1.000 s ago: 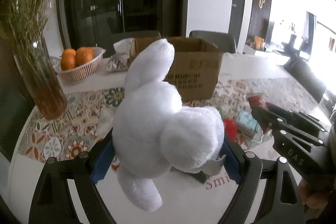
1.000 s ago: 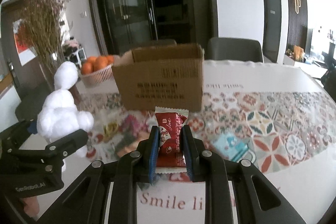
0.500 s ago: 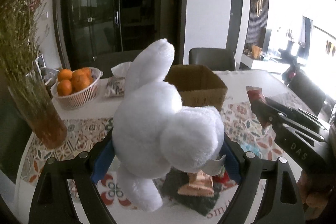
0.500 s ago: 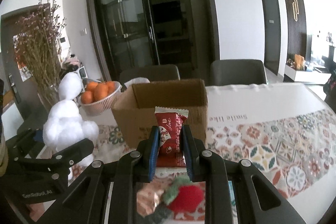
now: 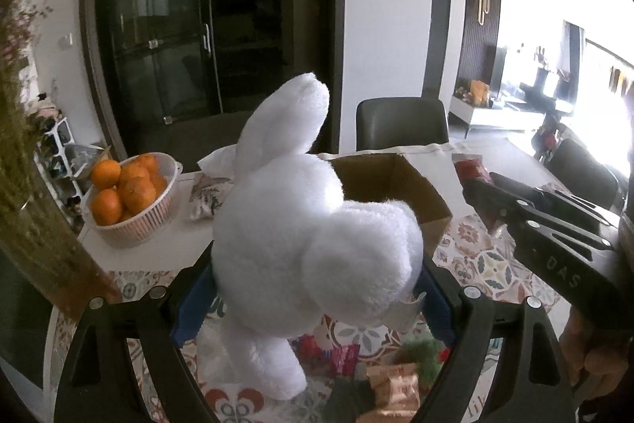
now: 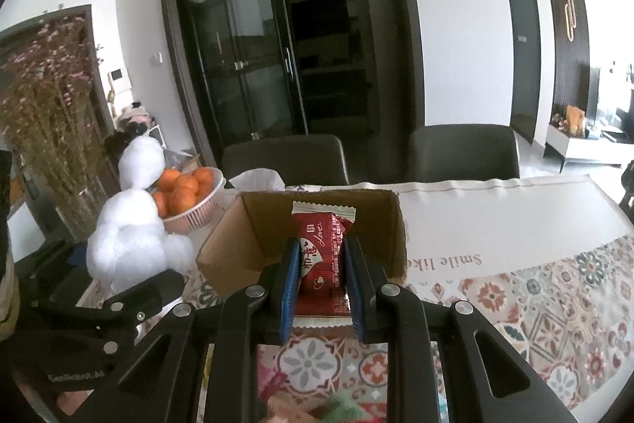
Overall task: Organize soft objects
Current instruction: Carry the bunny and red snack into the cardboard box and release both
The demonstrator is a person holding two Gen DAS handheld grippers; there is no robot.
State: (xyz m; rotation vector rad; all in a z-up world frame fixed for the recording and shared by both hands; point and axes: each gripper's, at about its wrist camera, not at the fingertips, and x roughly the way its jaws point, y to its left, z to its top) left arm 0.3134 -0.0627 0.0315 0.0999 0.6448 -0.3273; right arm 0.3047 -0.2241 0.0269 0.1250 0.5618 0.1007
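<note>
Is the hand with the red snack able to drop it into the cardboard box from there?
Probably yes. The right gripper holds the red snack right before the cardboard box, whose open top has nothing over it.

The red packet [image 6: 323, 256] reads "Love"; the tablecloth [image 6: 495, 224], "Smile lik".

Home dining room: patterned tablecloth [image 6: 554, 308], orange basket [image 5: 130, 213], dining chairs [image 6: 463, 153].

both handheld grippers are matte black frames with triangular cut-outs, silver round screw heads at the joints and blue pads lining the inner faces of the fingers. the left gripper [image 5: 313, 300] carries faint pale lettering along its side; the right gripper [image 6: 319, 288] shows the embossed letters "das". a hand [image 5: 598, 363] shows at the frame's edge.
</note>
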